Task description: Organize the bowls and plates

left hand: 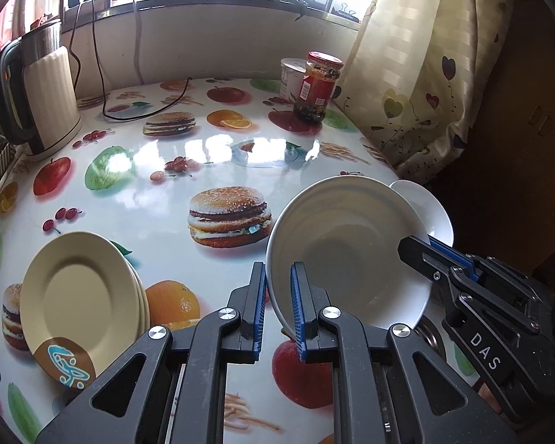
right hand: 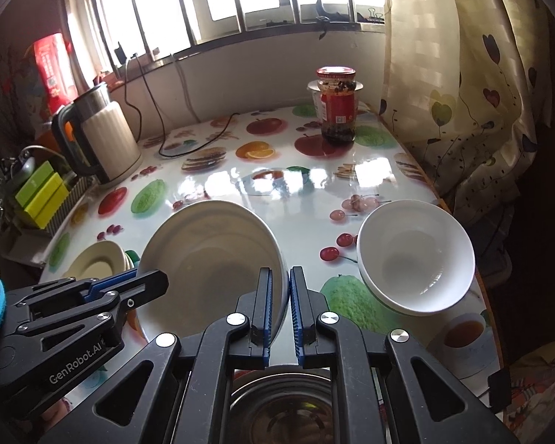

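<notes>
A large white bowl [left hand: 346, 255] is held above the table between both grippers; it also shows in the right wrist view [right hand: 211, 259]. My left gripper [left hand: 279, 303] straddles its near-left rim, the pads a little apart around the rim. My right gripper [right hand: 279, 307] is shut on its right rim and shows in the left wrist view [left hand: 436, 259]. A smaller white bowl stack [right hand: 416, 255] sits on the table to the right, partly hidden behind the large bowl in the left wrist view [left hand: 431, 211]. A stack of cream plates [left hand: 81, 303] lies at the left.
A kettle [left hand: 40, 88] with its cord stands at the back left. A red-lidded jar [left hand: 316, 87] and a white tub [left hand: 292, 77] stand at the back right. A steel bowl [right hand: 281, 407] sits under my right gripper. A curtain [right hand: 462, 92] hangs past the table's right edge.
</notes>
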`<state>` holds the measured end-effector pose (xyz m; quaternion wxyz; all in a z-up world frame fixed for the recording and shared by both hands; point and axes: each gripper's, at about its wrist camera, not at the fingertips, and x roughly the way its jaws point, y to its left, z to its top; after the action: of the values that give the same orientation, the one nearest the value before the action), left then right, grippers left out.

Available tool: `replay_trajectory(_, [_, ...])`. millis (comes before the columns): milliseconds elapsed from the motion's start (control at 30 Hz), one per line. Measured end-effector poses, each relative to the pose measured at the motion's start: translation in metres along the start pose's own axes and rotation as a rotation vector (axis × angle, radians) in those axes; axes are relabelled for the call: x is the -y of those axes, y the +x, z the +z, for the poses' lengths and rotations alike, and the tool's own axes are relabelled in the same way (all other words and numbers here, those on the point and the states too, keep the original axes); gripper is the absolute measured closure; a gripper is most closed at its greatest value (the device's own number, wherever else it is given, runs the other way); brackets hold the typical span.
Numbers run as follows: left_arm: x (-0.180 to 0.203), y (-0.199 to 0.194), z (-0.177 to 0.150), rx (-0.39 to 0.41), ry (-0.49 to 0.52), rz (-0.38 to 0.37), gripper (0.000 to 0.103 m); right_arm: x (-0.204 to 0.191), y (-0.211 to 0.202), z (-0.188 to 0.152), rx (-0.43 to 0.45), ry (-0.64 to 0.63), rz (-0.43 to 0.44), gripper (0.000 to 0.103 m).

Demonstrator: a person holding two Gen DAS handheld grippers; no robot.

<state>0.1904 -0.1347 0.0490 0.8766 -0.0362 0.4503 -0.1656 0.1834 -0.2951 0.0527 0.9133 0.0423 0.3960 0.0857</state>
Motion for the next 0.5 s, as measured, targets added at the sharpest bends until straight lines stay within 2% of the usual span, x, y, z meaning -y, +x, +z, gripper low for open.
replay_trajectory(500, [0.022,-0.020,-0.023,-0.012,0.052,-0.070,0.089,0.002,-0.051,-0.024,0.039,0.026,-0.041,0.093])
